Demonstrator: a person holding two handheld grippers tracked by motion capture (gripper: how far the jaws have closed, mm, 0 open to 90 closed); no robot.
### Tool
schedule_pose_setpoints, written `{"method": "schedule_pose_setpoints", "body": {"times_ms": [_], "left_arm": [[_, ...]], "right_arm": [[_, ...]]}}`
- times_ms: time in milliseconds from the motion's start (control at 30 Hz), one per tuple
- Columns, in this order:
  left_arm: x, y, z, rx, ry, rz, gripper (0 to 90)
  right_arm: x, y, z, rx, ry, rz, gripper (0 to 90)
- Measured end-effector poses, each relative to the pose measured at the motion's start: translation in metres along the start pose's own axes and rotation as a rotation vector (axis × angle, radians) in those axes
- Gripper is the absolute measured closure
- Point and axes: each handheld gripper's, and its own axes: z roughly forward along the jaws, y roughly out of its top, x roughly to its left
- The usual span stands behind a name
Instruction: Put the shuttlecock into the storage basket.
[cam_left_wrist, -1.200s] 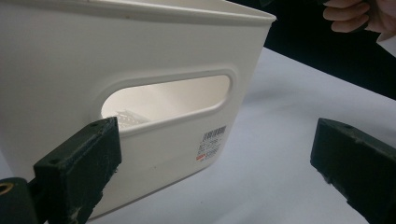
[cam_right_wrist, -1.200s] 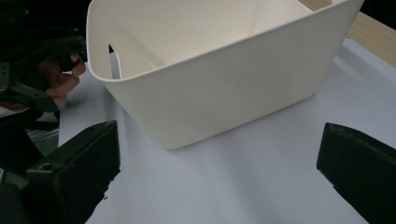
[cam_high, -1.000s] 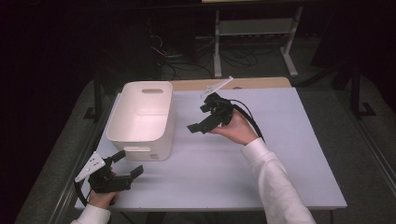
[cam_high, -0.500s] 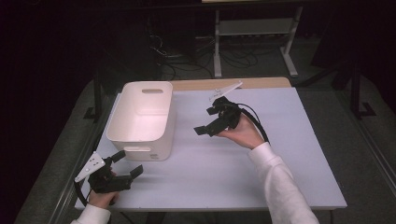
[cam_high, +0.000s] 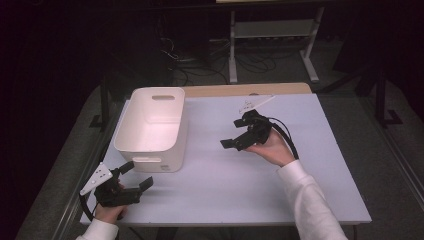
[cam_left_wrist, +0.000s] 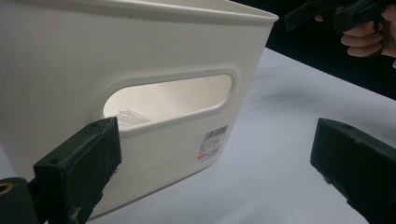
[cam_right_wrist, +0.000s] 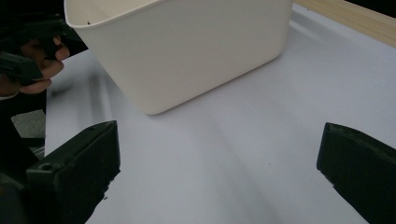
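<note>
A white plastic bin (cam_high: 152, 127) stands on the left half of the pale table (cam_high: 240, 185); its inside looks bare from above. My left gripper (cam_high: 136, 175) is open at the table's near left corner, just in front of the bin's near end. In the left gripper view the open left gripper (cam_left_wrist: 212, 158) faces the bin's handle slot (cam_left_wrist: 168, 95). My right gripper (cam_high: 232, 133) hovers open over the table's middle, to the right of the bin and pointing toward it. In the right gripper view the bin (cam_right_wrist: 187, 46) stands beyond the open right gripper (cam_right_wrist: 217, 163).
A wooden strip (cam_high: 250, 89) runs along the table's far edge. Behind the table a metal rack (cam_high: 272, 40) and loose cables (cam_high: 200, 60) sit on the dark floor. A barcode label (cam_left_wrist: 212, 142) marks the bin's near end.
My right gripper has drifted right and toward the near side, away from the bin. The left gripper and the bin have stayed put.
</note>
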Motion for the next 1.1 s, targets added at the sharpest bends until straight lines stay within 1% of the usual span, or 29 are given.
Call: {"method": "schedule_pose_setpoints", "body": {"times_ms": [100,200,367,433,467,667,1100], "left_arm": [[0.000,0.000,0.000,0.001,0.002,0.000,1.4],[0.001,0.000,-0.001,0.008,0.003,0.008,1.5],[0.001,0.000,0.000,0.008,0.003,0.009,1.5],[0.001,0.000,0.000,0.008,0.005,0.014,1.5],[0.001,0.000,0.000,0.009,0.004,0.019,1.5],[0.001,0.000,0.000,0.008,0.008,0.008,1.5],[0.001,0.000,-0.001,0.007,0.009,0.011,1.4]], "right_arm": [[-0.002,-0.005,-0.004,-0.011,-0.005,0.002,0.0],[-0.003,-0.011,-0.008,-0.016,-0.009,0.007,0.0],[-0.005,-0.021,-0.013,-0.017,-0.011,0.016,0.0],[-0.006,-0.025,-0.014,-0.016,-0.020,0.020,0.0],[-0.006,-0.027,-0.015,-0.017,-0.017,0.026,0.0],[-0.007,-0.038,-0.018,-0.001,-0.023,0.025,0.0],[-0.012,-0.056,-0.029,-0.023,-0.040,0.046,0.0]]}}
